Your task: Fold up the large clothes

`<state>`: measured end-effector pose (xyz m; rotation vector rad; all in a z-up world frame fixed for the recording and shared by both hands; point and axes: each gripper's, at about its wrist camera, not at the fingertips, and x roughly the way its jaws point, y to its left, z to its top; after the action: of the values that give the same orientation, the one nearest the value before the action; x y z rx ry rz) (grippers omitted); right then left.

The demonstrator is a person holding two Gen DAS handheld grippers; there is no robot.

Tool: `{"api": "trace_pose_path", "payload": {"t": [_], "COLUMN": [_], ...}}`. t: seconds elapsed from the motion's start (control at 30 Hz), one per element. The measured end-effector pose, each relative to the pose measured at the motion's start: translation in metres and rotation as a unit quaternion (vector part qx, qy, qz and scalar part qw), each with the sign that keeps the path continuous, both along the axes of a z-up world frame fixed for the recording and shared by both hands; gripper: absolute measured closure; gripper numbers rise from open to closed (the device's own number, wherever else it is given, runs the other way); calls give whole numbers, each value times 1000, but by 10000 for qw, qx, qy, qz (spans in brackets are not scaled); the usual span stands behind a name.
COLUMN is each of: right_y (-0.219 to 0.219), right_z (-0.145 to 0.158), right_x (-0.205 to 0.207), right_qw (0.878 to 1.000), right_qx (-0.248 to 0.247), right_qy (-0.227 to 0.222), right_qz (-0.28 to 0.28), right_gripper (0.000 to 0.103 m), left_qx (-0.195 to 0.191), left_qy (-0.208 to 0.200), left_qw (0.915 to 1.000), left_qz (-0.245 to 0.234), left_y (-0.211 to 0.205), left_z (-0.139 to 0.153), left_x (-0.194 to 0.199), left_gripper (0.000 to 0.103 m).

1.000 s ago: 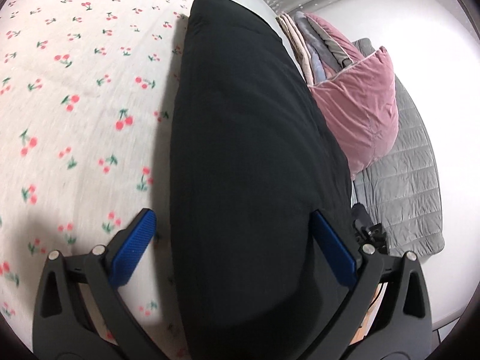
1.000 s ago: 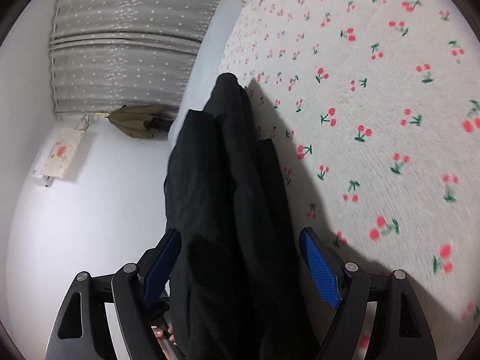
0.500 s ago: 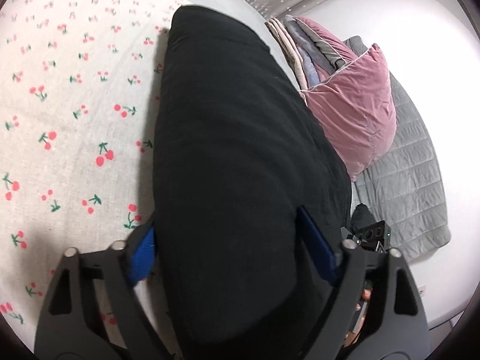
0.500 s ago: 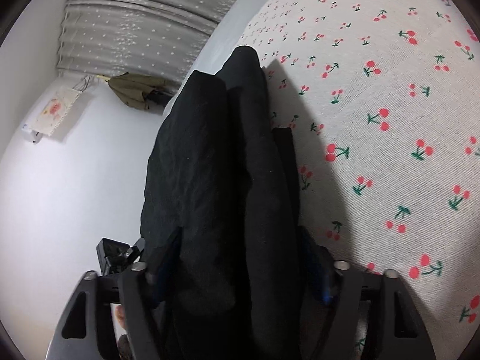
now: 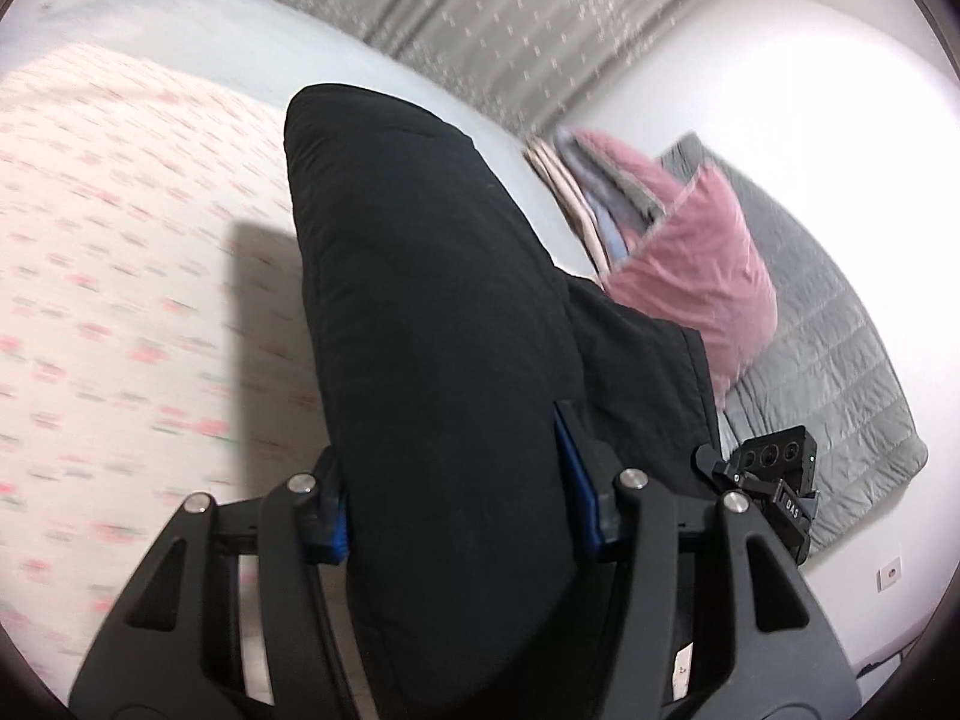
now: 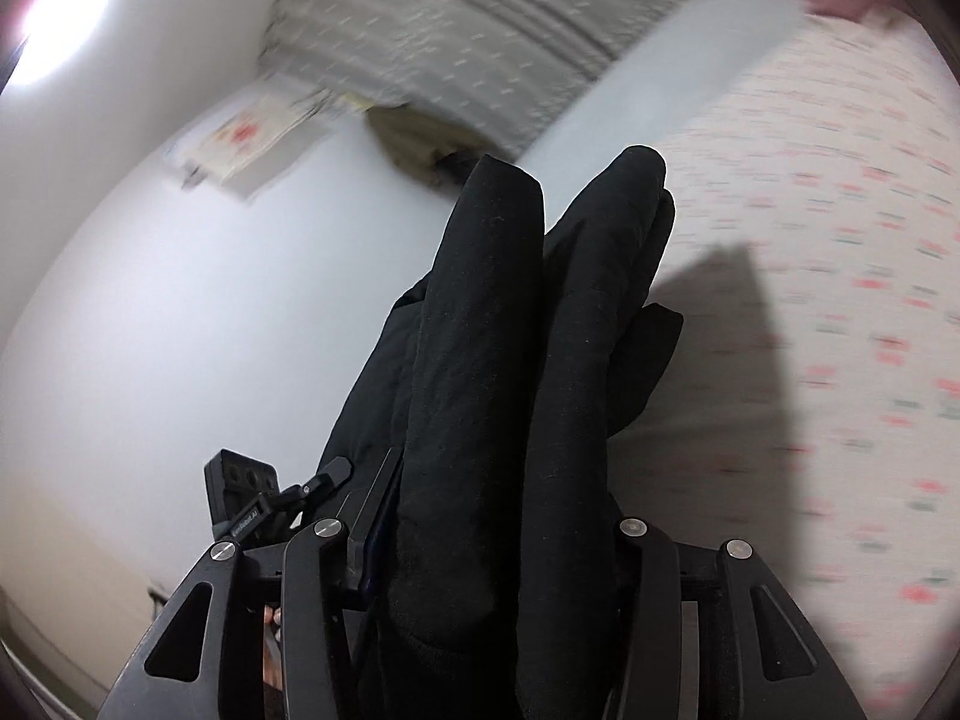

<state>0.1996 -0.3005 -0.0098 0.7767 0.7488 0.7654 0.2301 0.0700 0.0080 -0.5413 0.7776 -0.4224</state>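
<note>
A thick black garment (image 5: 432, 300) fills the middle of the left wrist view and runs away from me over the bed. My left gripper (image 5: 456, 492) is shut on it, its blue pads pressed into the fabric on both sides. In the right wrist view the same black garment (image 6: 510, 360) stands up in folded layers. My right gripper (image 6: 498, 528) is shut on it, with the pads hidden in the cloth. The garment is lifted off the cherry-print sheet (image 5: 120, 300) and casts a shadow on it.
A pink pillow (image 5: 696, 276), a stack of folded blankets (image 5: 588, 180) and a grey quilt (image 5: 828, 348) lie at the right. A grey dotted curtain (image 6: 468, 12) hangs behind the bed. The cherry-print sheet (image 6: 840, 240) is on the right in the right wrist view.
Both grippers closed on the black garment and lifted it up from the bed. The views tilted up toward the curtain and wall, and the background is blurred by motion.
</note>
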Motion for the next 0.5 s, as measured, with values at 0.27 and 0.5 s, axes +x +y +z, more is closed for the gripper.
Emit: {"api": "trace_pose_path", "payload": {"t": [0.27,0.5], "right_y": [187,304], "right_z": [54,25], "right_x": [32,106], "right_qw": [9924,9864], "right_qx": [-262,-1402], "right_qy": [-853,-329], "right_qz": [851,794], "right_gripper": [55,40], "left_qx": [169,1456], "left_qy": [-488,363], "left_qw": [9934,9546], "left_qz": [1029,2573], "left_y": [149,252], "left_z": [30,-28], "left_x": [-27,-4], "left_gripper": [47,26]}}
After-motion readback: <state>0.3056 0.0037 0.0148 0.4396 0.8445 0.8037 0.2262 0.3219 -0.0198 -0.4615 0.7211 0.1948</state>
